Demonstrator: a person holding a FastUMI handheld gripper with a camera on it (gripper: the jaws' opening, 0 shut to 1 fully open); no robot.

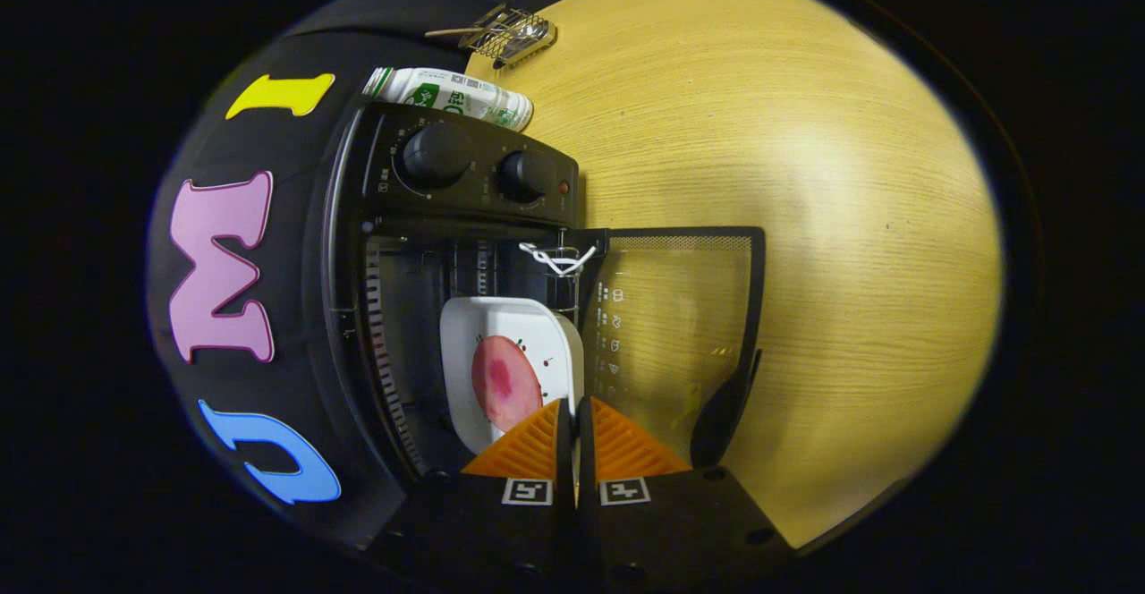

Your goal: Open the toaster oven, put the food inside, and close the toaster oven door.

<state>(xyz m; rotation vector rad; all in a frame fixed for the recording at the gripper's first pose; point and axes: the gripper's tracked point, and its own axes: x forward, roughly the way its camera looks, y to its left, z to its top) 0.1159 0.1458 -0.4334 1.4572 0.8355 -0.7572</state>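
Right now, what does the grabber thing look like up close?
The gripper has two wedge-shaped fingers with ridged faces, closed on the rim of the white dish. Each finger sits on a black block bearing a small square black-and-white marker.

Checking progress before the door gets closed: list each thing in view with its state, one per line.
Toaster oven: open.
Glass door: swung fully out over the wooden table.
White dish: inside the oven, meat slice lying on it.
Tool: fingers nearly together, clamped on the dish's near rim.
Bottle: lying on its side behind the oven.
Wire rack: resting on the table beyond the bottle.
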